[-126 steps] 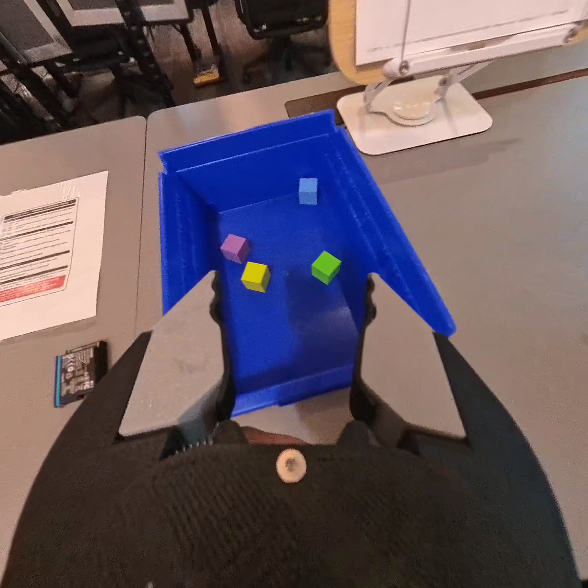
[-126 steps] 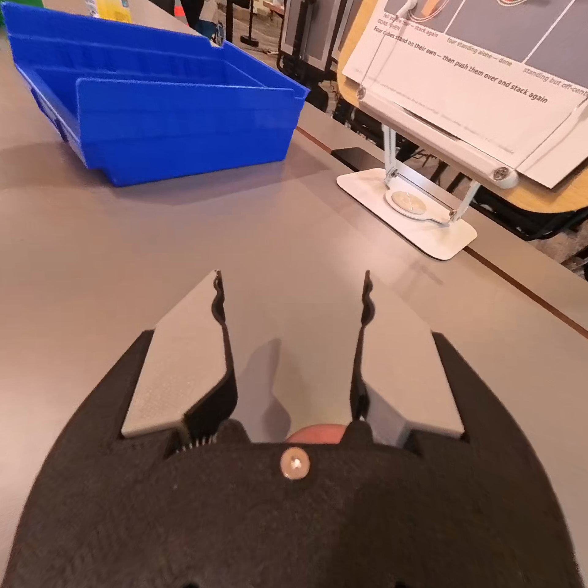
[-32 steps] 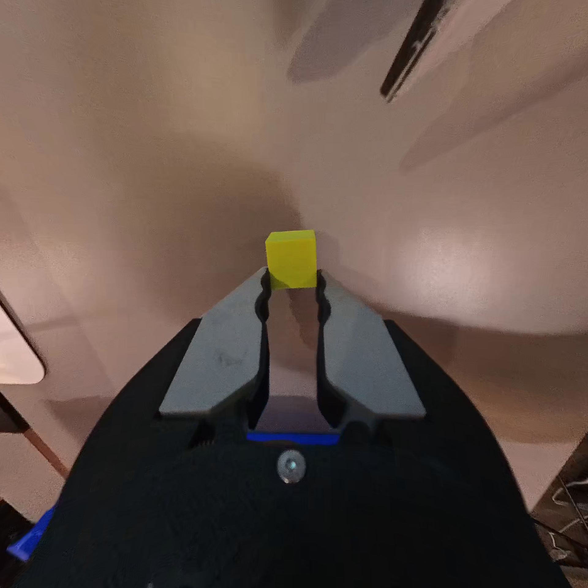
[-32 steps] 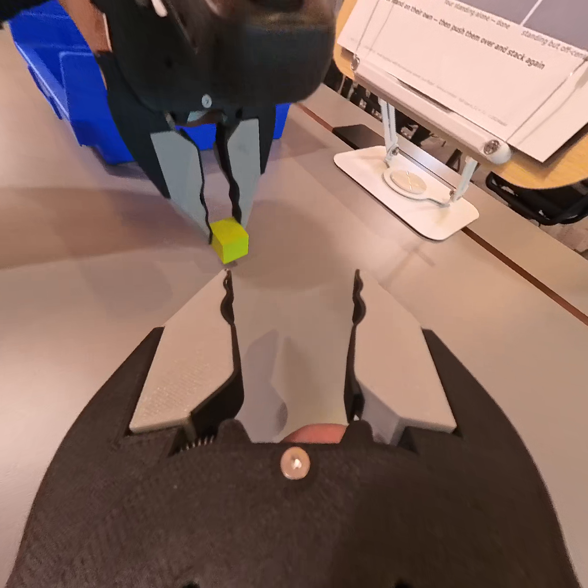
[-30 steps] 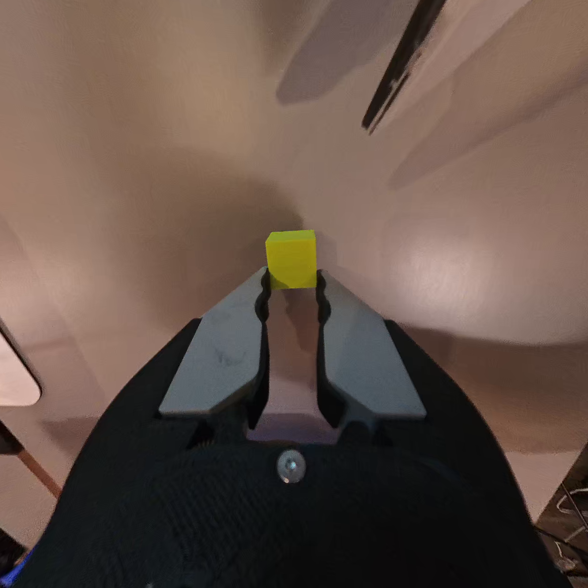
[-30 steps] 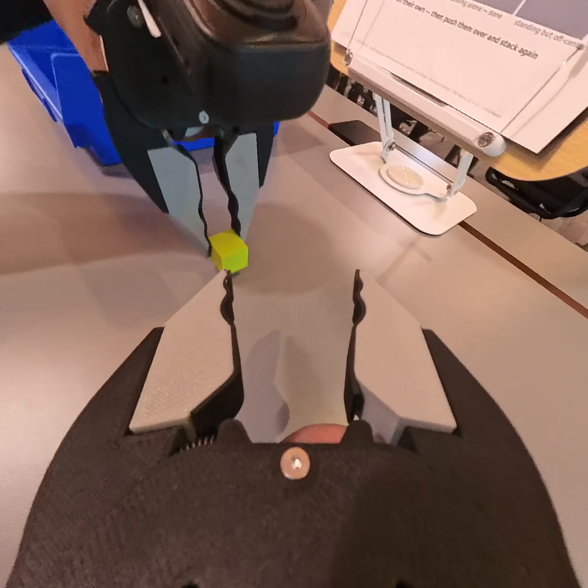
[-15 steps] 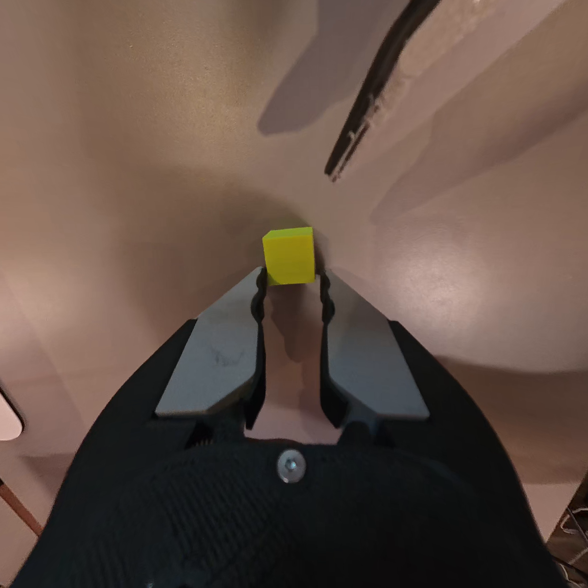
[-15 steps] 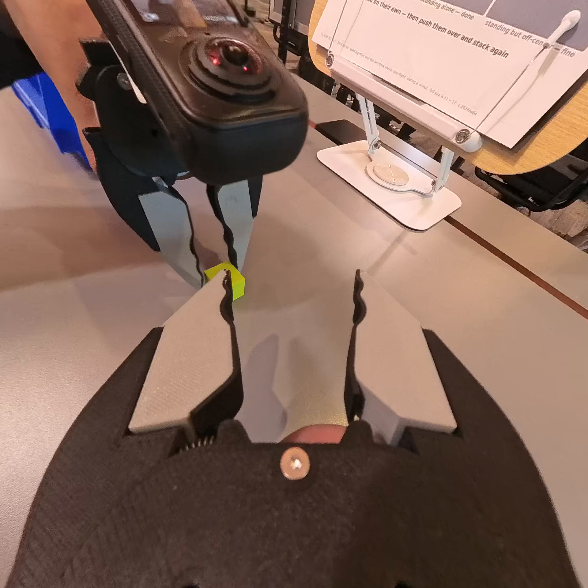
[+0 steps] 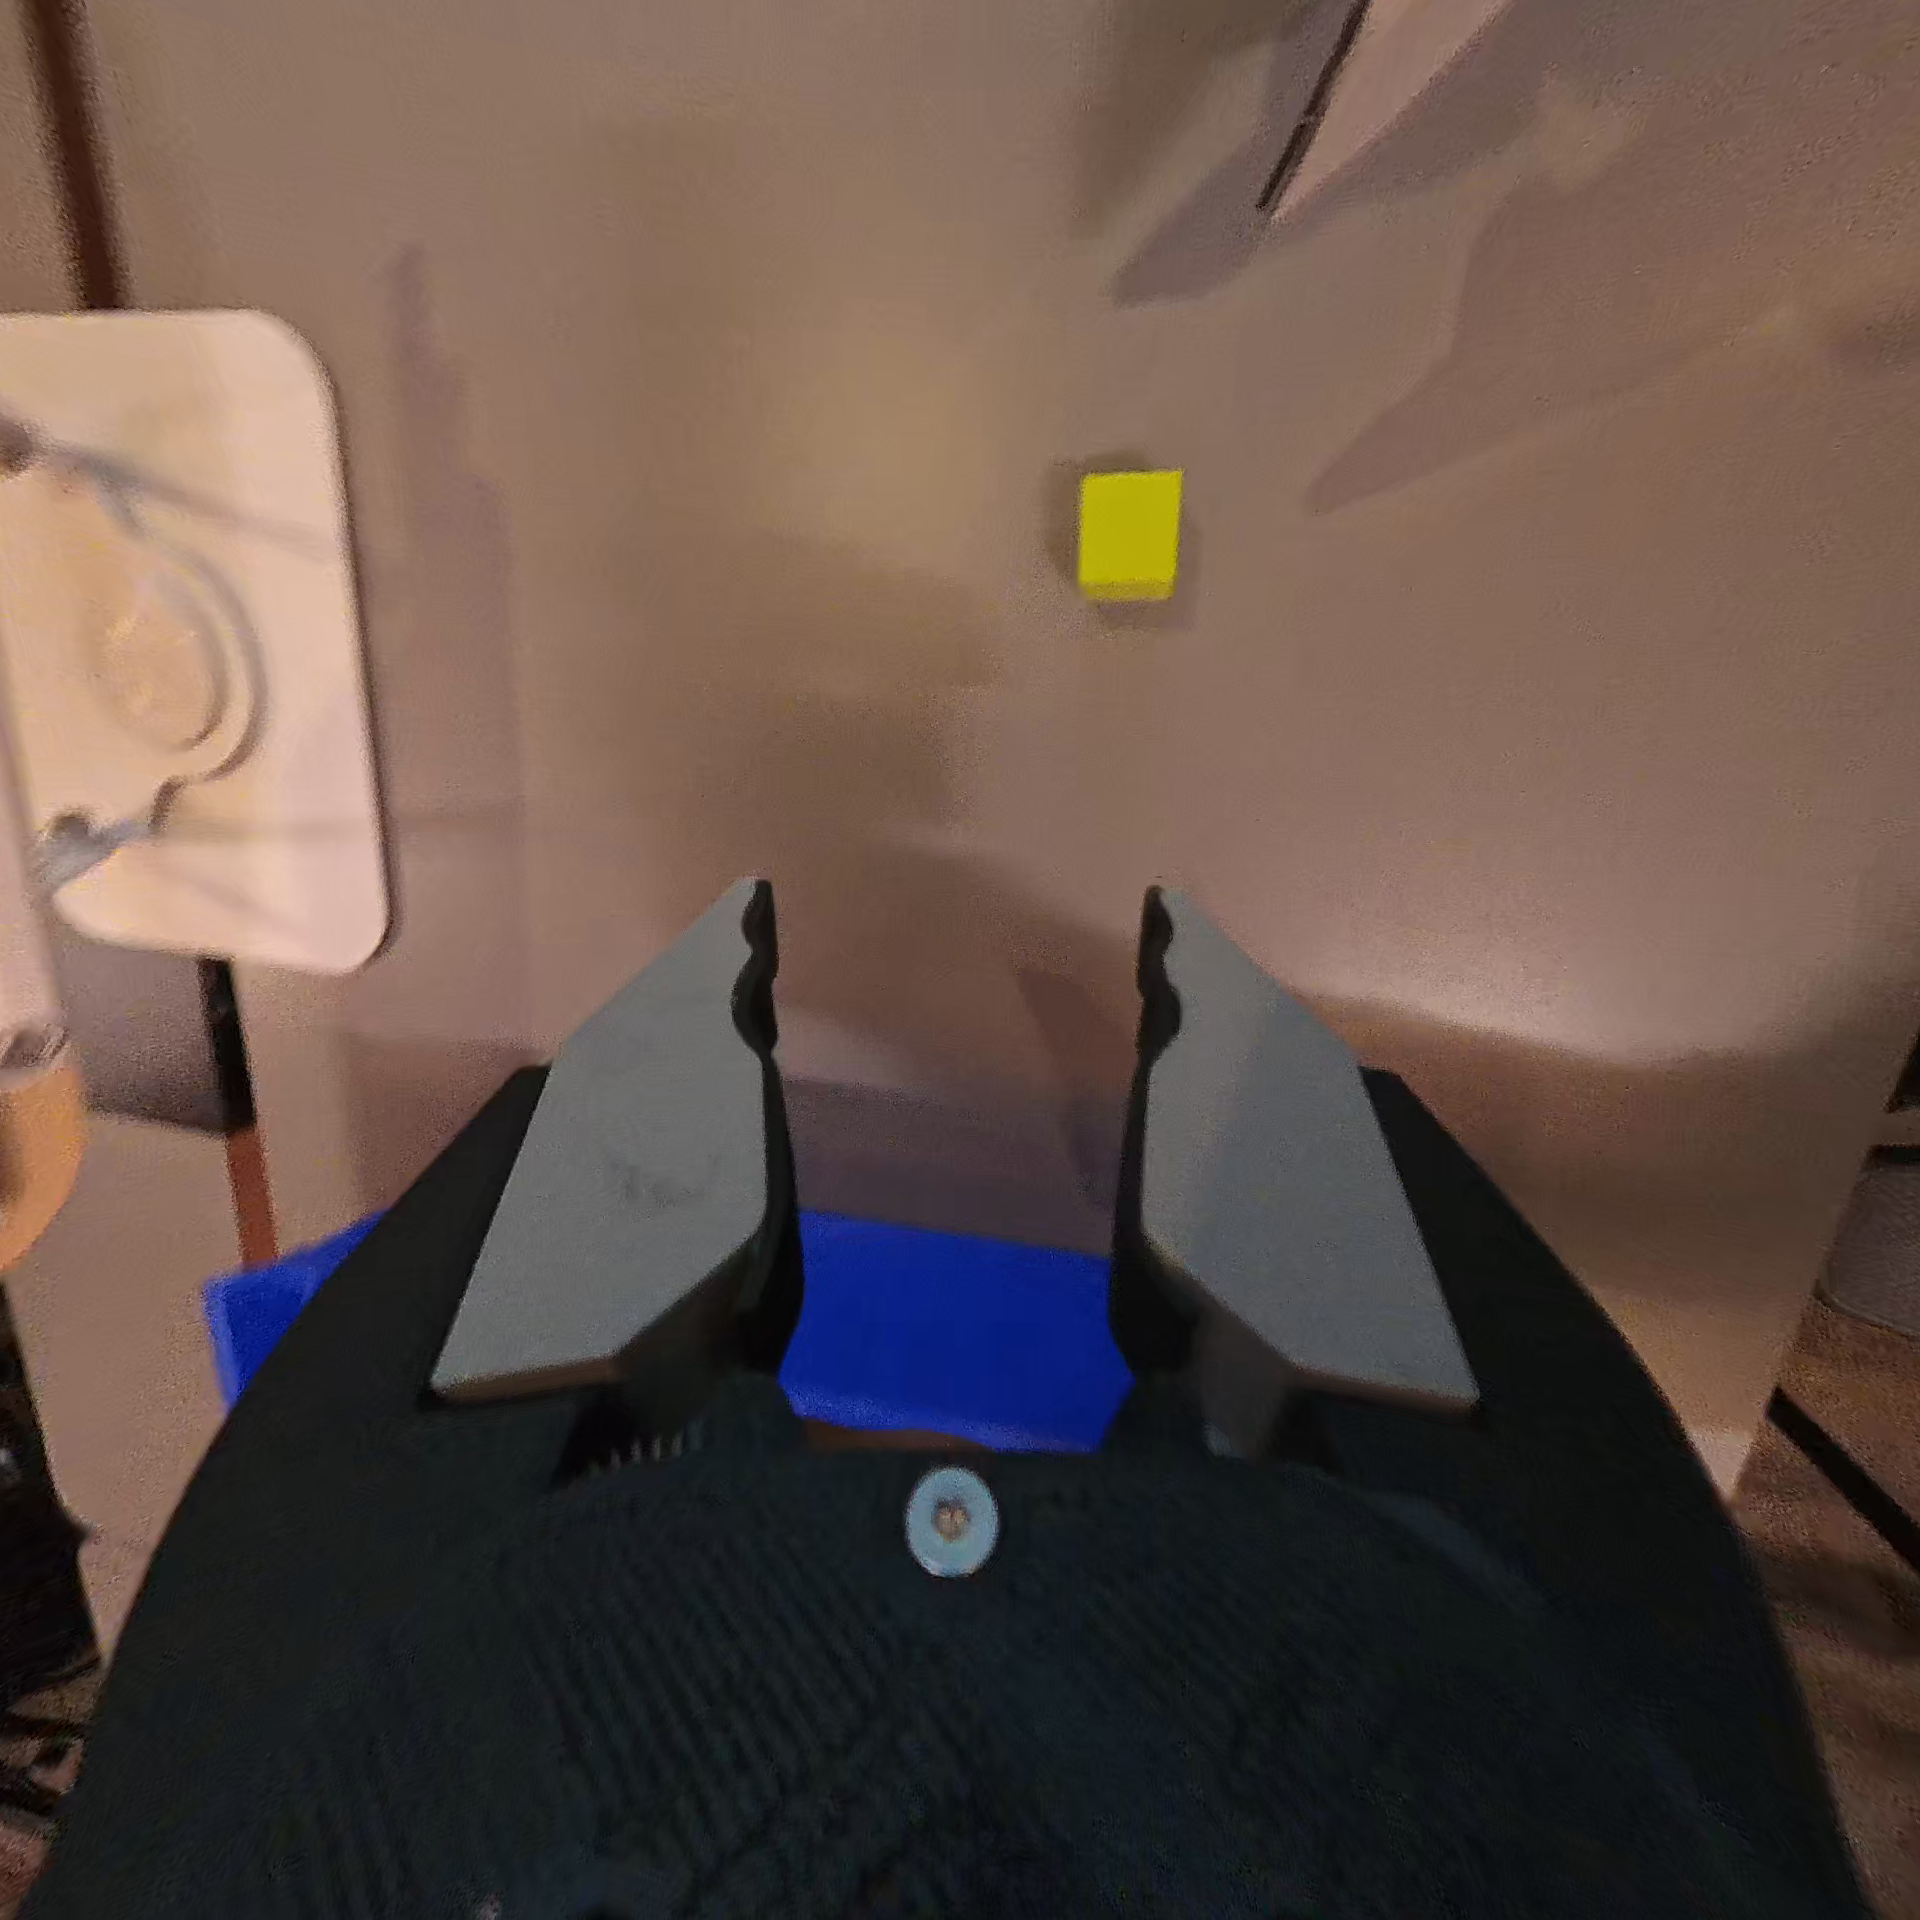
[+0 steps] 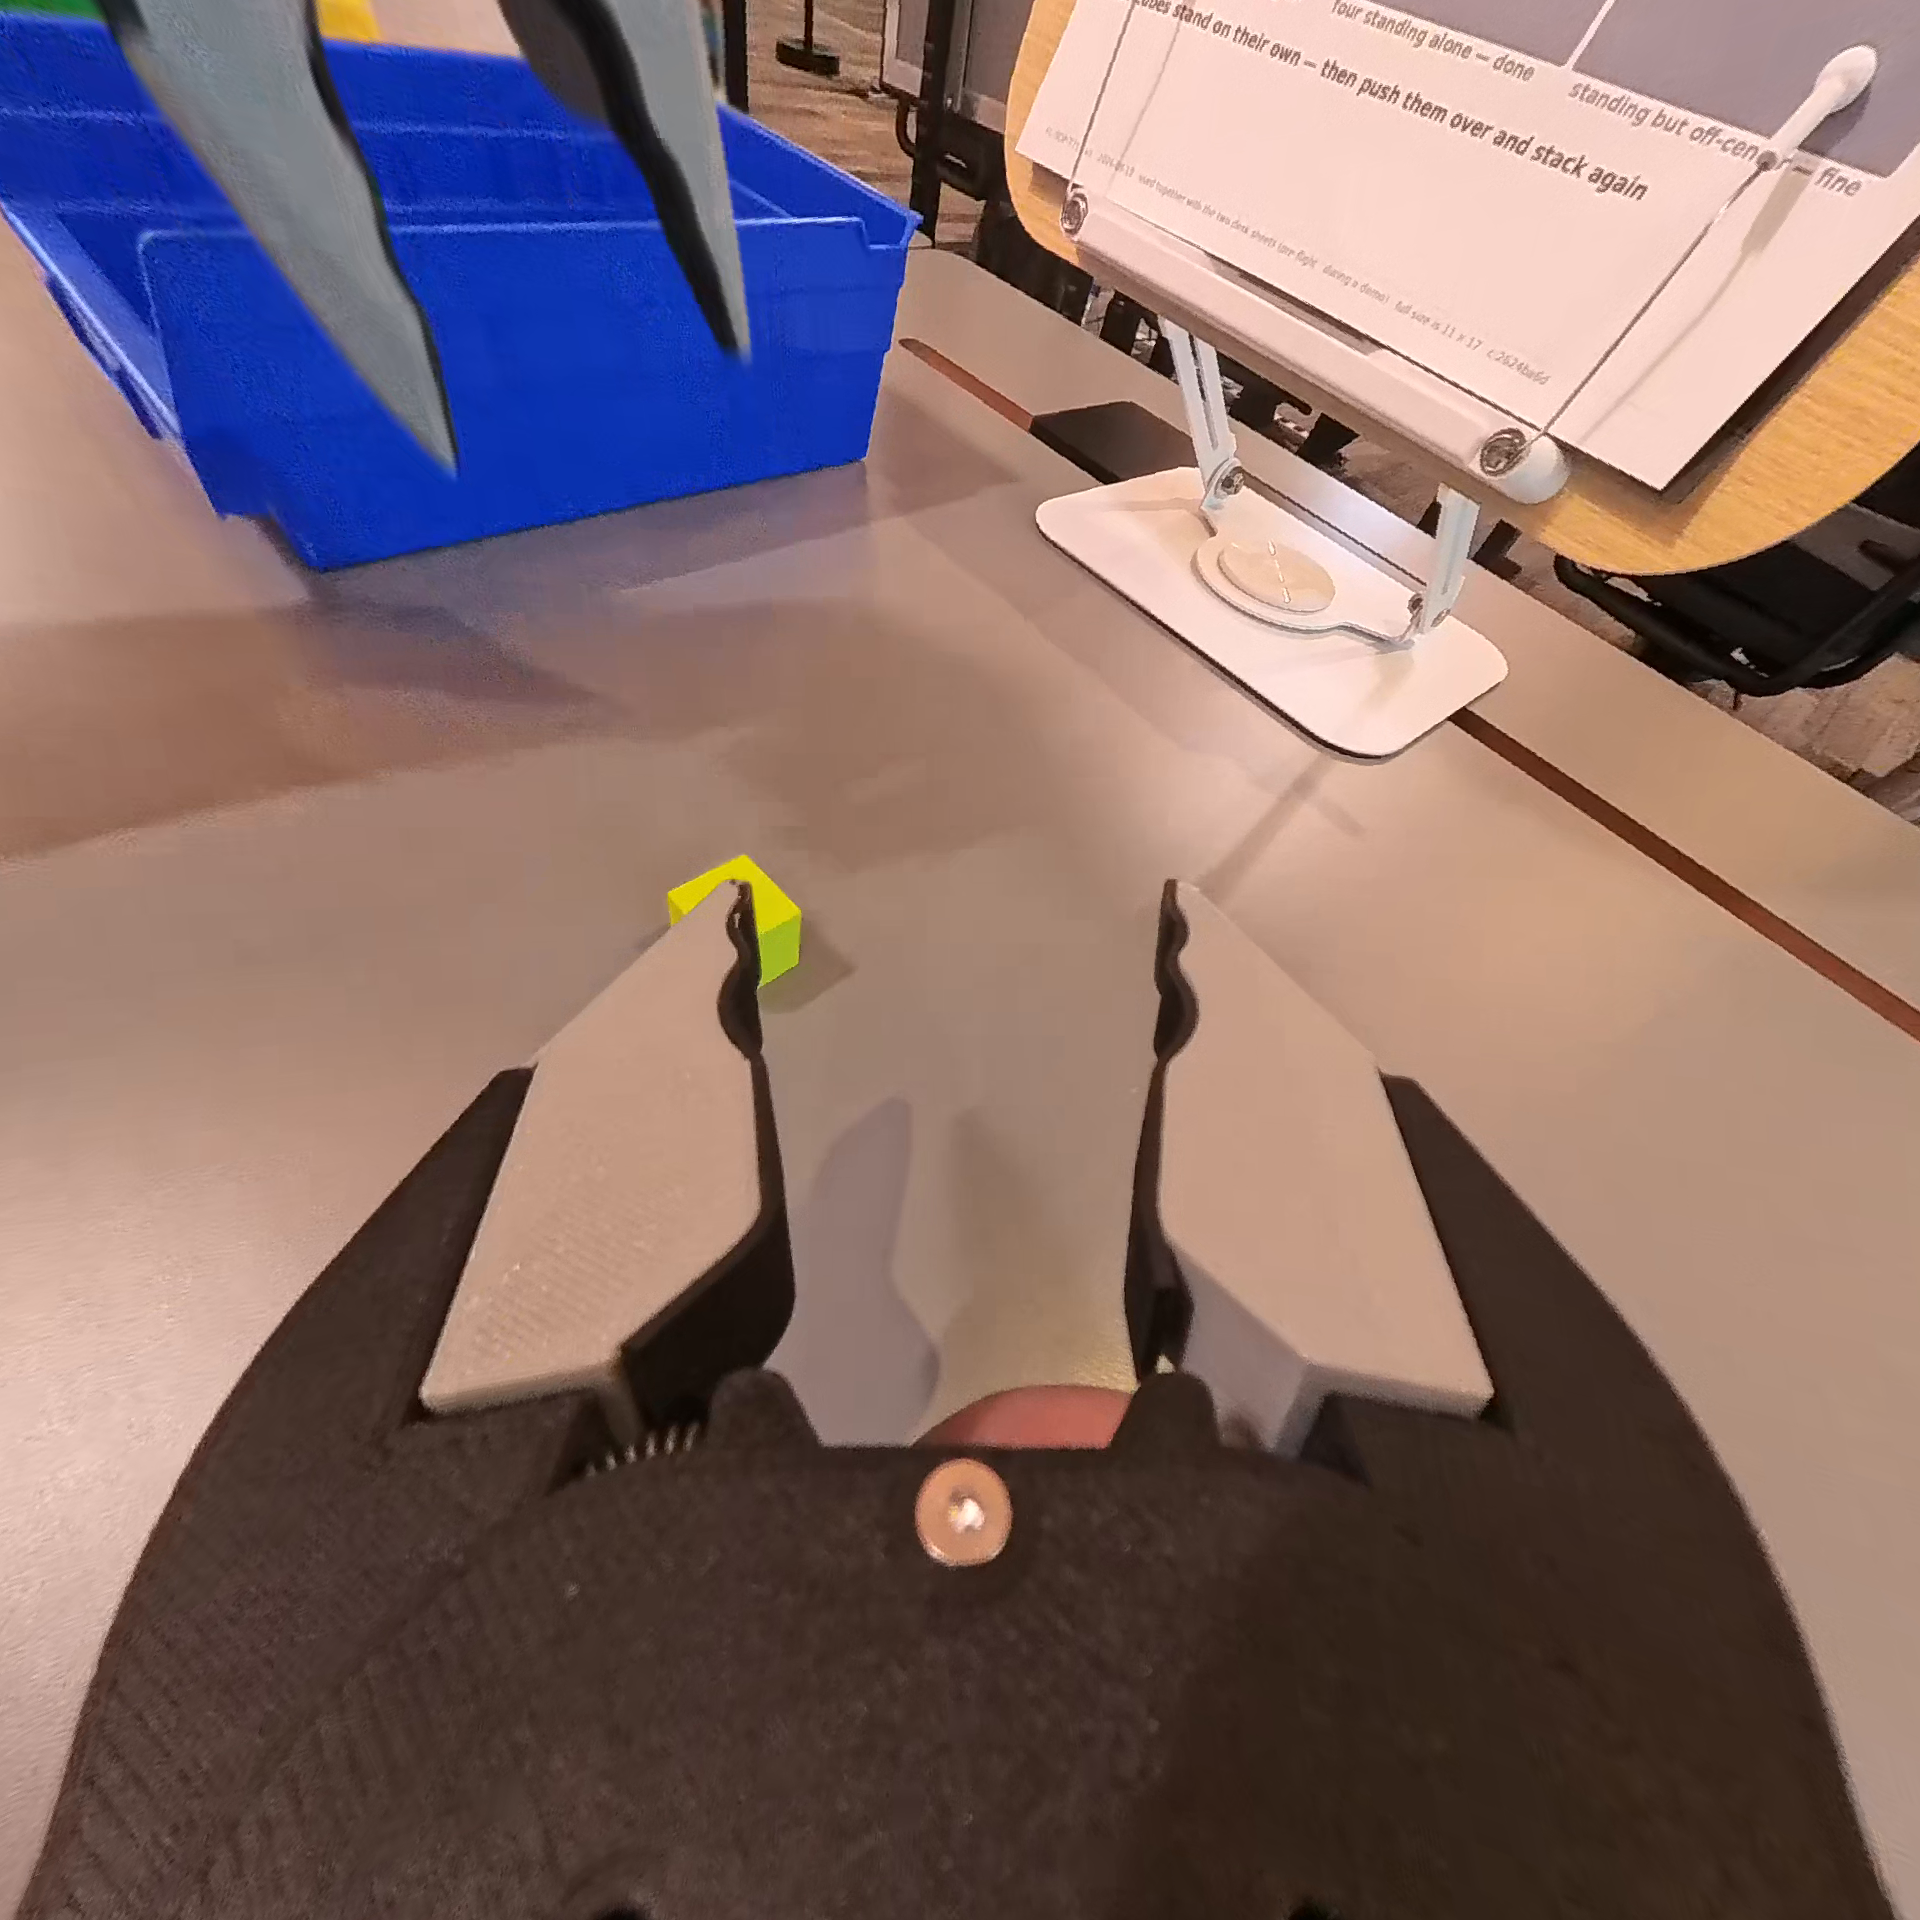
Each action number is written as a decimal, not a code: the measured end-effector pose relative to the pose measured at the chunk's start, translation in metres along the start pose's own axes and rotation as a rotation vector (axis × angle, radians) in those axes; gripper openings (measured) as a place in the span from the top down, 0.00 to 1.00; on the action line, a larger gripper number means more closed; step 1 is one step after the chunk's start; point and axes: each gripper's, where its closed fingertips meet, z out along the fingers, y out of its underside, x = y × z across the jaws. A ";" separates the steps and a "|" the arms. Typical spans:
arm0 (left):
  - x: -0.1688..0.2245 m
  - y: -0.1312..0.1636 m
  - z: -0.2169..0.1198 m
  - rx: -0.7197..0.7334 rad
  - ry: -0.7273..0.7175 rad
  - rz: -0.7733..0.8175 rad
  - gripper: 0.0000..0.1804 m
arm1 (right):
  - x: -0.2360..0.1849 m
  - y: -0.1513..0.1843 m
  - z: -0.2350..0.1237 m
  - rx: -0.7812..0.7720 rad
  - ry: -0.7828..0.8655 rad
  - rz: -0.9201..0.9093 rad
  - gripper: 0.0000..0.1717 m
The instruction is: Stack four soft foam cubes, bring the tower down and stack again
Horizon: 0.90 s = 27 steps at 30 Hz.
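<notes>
A grey-brown table point(image 10: 1039, 831) carried everything, with dark chairs and racks crowding the background past its far edge. Taking the blue bin point(image 10: 540, 343) as the landmark: the yellow cube point(image 10: 774, 920) sat alone on bare tabletop well in front of the bin, on the side nearer the viewer, resting flat on one face. That spot looked chosen as the foot of the tower, since it lay clear of the bin wall and left room all round for both tools. To the right of the bin stood a white stand point(image 10: 1278, 613) holding a sheet of paper.

The left gripper point(image 9: 951, 894) hung above the table between the bin and the cube, its grey fingers point(image 10: 312, 260) spread wide with nothing between them, pointing downward. Probably it was placed to reach the bin for another cube, though the bin's contents were not visible.

The right gripper point(image 10: 956, 894) was low over the table, farther from the bin than the cube, fingers apart and empty. Its left fingertip overlapped the cube in view without touching it. Three cubes were not yet stacked.
</notes>
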 end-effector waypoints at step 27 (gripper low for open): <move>-0.060 0.213 0.028 -0.088 -0.117 -0.597 0.62 | -0.003 0.022 0.016 -0.073 -0.008 0.008 0.57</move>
